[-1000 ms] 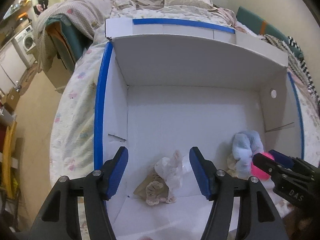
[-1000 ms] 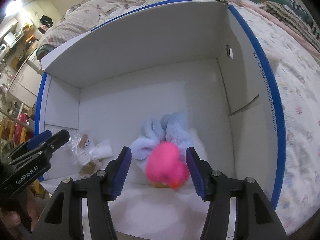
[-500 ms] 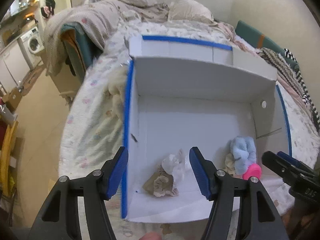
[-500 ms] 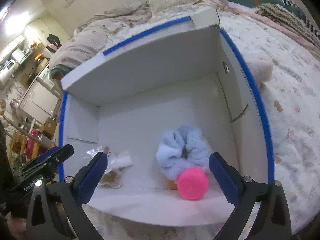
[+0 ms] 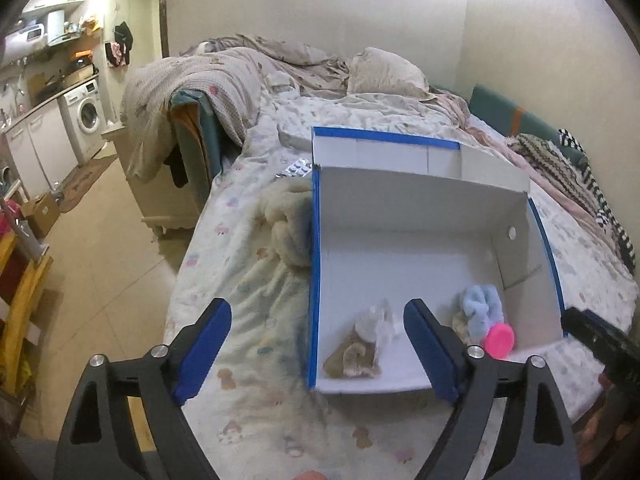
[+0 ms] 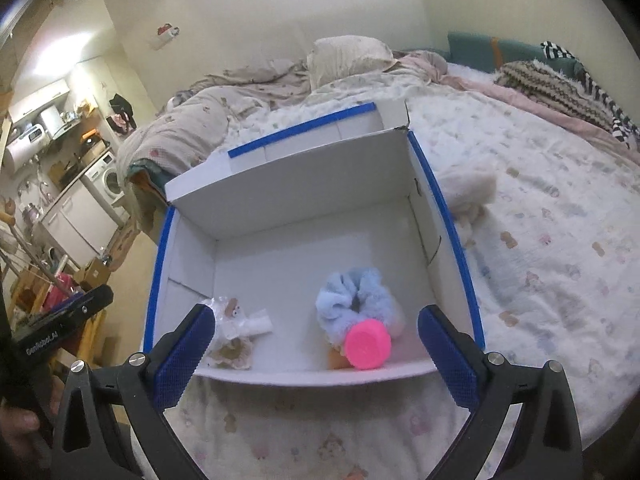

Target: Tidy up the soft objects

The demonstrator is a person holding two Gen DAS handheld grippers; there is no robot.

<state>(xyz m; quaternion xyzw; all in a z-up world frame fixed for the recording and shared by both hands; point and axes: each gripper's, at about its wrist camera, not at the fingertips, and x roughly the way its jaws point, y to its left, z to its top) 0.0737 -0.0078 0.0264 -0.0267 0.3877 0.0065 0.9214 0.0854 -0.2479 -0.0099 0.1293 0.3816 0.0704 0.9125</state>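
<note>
"GenRobot.AI" printed white on left tongs (image 6: 60, 332) body; nothing else legible.

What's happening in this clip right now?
A person holding a gripper in each hand is sorting soft things into a white box with blue edges that sits on a bed. Inside it lie a light blue scrunchie, a pink toy and a small wrapped plush. The left gripper and the right gripper are both open, empty and outside the box. A cream fluffy item lies on the bed beside the box.
</note>
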